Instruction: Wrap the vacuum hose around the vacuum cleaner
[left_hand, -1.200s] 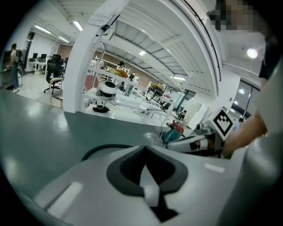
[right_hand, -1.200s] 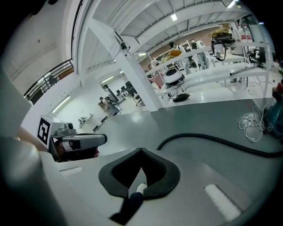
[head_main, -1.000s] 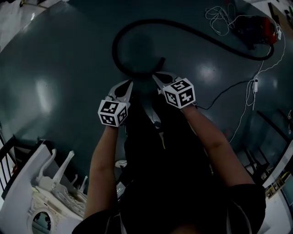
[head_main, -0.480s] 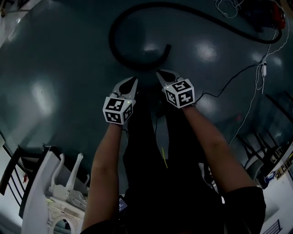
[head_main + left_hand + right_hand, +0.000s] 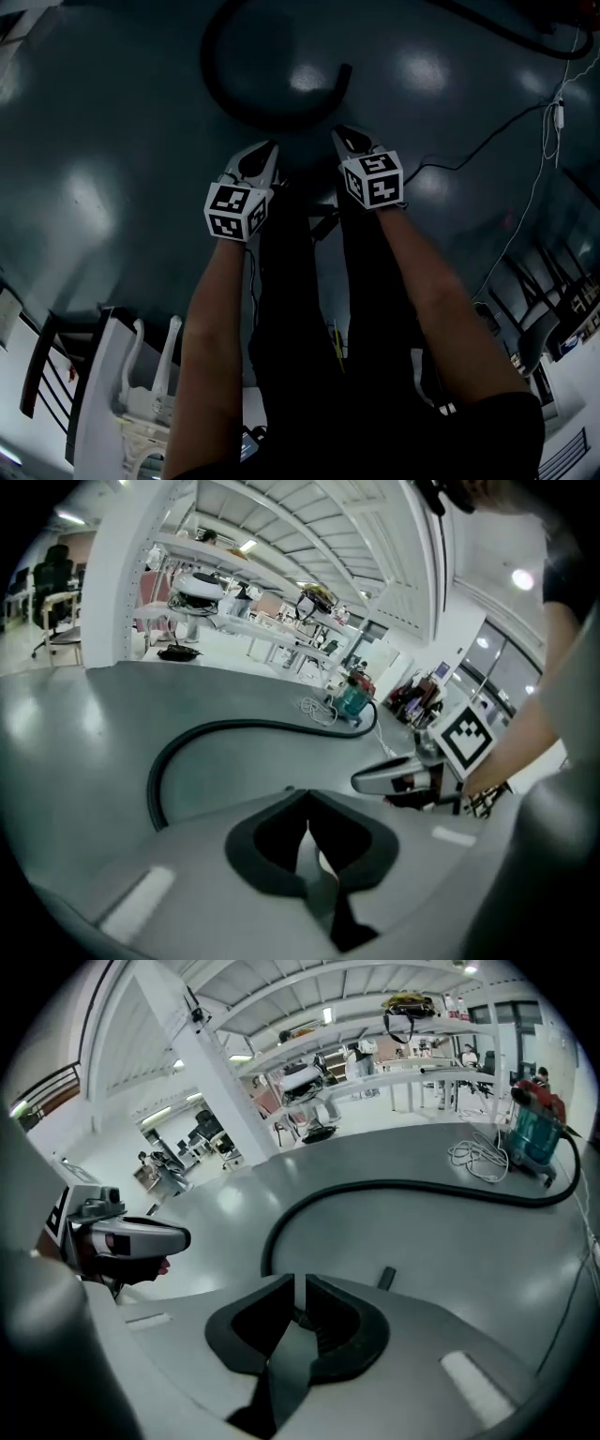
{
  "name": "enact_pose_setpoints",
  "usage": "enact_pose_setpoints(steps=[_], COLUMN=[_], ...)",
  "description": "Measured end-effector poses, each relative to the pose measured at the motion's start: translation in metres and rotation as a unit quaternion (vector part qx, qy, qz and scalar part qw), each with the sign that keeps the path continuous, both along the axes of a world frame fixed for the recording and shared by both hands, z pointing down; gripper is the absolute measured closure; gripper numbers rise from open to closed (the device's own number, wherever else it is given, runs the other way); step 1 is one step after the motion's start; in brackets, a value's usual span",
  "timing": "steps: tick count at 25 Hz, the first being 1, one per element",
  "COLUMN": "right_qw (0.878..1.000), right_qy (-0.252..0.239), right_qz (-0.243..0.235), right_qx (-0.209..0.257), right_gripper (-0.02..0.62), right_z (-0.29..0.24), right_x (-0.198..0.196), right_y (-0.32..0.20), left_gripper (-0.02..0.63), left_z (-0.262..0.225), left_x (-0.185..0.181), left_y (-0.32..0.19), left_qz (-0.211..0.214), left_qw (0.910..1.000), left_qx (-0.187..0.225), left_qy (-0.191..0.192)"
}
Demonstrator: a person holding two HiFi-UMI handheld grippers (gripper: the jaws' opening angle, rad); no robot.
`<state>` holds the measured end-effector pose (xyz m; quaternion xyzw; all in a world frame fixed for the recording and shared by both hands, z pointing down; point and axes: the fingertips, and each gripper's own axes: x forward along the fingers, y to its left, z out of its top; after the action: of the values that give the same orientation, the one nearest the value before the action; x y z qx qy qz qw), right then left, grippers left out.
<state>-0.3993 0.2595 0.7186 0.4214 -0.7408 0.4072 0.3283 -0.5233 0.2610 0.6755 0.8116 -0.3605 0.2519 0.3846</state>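
A black vacuum hose (image 5: 211,80) lies in a loop on the dark floor, its free end (image 5: 343,75) just beyond my grippers. It runs off to the teal and red vacuum cleaner (image 5: 530,1133), which also shows in the left gripper view (image 5: 354,697). My left gripper (image 5: 267,150) hangs shut and empty above the floor, short of the loop. My right gripper (image 5: 339,134) points at the floor a little short of the hose end (image 5: 386,1277). Its jaws have just been opening to a narrow slit, with nothing between them.
A white cord (image 5: 553,141) and a thin black cable (image 5: 469,155) trail over the floor at the right. White furniture (image 5: 141,375) stands behind me at the lower left, dark chairs (image 5: 534,309) at the right. A coil of white cord (image 5: 478,1159) lies by the vacuum.
Both grippers have sunk toward the floor and come closer to the hose's free end. The hose loop has shifted up in the head view.
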Motion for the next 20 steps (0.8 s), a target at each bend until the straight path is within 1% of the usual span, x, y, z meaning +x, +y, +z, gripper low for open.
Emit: enact_pose_setpoints(steps=[5,11,14,16,20], right_qw=[0.999,0.996,0.993,0.989,0.984], right_qy=[0.006,0.011,0.011,0.009,0.014], right_qz=[0.030,0.073,0.109,0.136,0.162], right_qx=[-0.024,-0.040,-0.053,-0.060,-0.070], right_gripper=[0.558,0.543,0.519,0.513,0.505], right_z=[0.060,0.117,0.151,0.173,0.209], right_x=[0.011,0.018,0.025,0.031,0.038], right_y=[0.006,0.004,0.003,0.001,0.002], left_gripper=[0.597,0.597,0.590,0.550,0.521], left_z=[0.071,0.126,0.158,0.181,0.216], left_x=[0.014,0.033,0.037,0.038,0.036], left_y=[0.007,0.010,0.016,0.018,0.021], left_qz=[0.047,0.073,0.098,0.110,0.128], left_qw=[0.9986,0.9969,0.9946,0.9931,0.9907], left_qx=[-0.013,-0.028,-0.035,-0.040,-0.041], left_qy=[-0.018,-0.007,-0.005,-0.009,-0.023])
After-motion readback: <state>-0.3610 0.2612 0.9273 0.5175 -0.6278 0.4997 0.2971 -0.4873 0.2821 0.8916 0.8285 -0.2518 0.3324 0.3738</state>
